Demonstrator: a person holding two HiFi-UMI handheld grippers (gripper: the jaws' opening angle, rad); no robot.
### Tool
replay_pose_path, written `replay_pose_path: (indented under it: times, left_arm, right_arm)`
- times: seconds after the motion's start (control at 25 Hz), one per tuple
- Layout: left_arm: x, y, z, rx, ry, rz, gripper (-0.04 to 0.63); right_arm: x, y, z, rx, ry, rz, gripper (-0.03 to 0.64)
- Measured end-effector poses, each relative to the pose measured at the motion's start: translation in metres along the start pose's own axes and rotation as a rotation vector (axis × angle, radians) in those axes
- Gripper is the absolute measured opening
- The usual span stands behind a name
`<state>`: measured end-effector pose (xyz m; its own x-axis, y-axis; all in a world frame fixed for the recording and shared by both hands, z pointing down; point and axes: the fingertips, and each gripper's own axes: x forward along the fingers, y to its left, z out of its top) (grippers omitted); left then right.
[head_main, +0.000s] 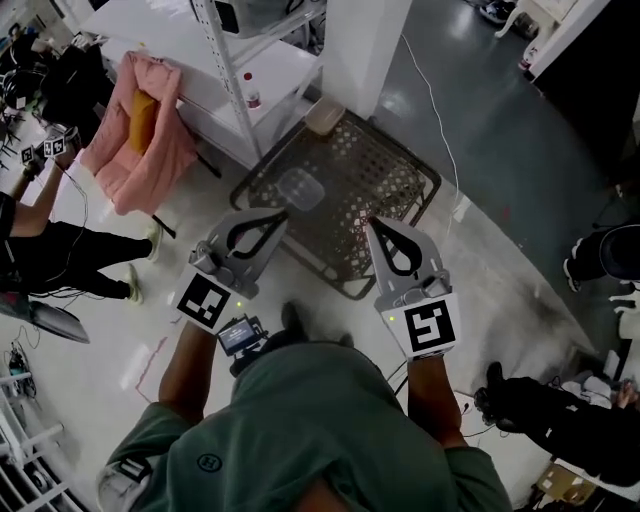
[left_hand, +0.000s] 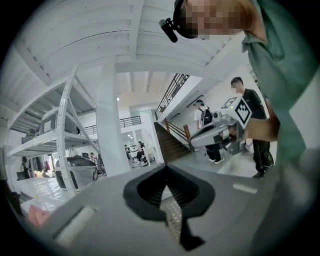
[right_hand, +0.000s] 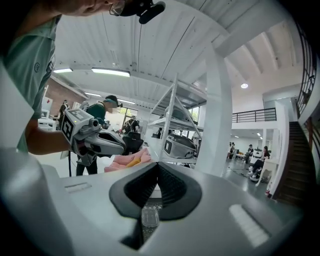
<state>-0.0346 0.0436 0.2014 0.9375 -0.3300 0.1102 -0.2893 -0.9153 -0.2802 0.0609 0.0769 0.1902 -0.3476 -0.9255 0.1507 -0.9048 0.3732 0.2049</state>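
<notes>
Head view: dim and underexposed. The glossy dark grey floor (head_main: 520, 140) carries a faint sheen, and shadows are soft. Gripper views: bright and evenly lit by long white ceiling strip lights (right_hand: 110, 71) and a small round ceiling lamp (right_hand: 244, 85). Fisheye distortion bends straight lines, and the corners are vignetted black. The left tongs (left_hand: 166, 167) and right tongs (right_hand: 158, 164) lie blurred in the foreground, while the background is sharper.

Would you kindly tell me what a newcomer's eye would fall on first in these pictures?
Two grey tools with marker cubes, the left tool and right tool, both shut and empty, point at a dark mesh basket on the floor ahead. A pink cloth hangs at upper left.
</notes>
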Motion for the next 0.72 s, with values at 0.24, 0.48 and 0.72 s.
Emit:
replay_pose_path:
  times: [0.24, 0.48, 0.72]
  left_arm:
    - [0.006, 0.042, -0.025, -0.043, -0.03, -0.061, 0.002]
    - [0.018, 0.069, -0.052, -0.084, -0.028, -0.067, 0.002]
    - [0.042, 0.086, -0.073, -0.093, 0.008, -0.008, 0.002]
  right_arm:
    - [0.041, 0.002, 0.001, -0.005, 0.04, -0.064, 0.005]
    - [0.068, 0.0, -0.011, -0.001, 0.09, -0.055, 0.005]
    - [0.099, -0.025, -0.032, 0.008, 0.09, 0.025, 0.005]
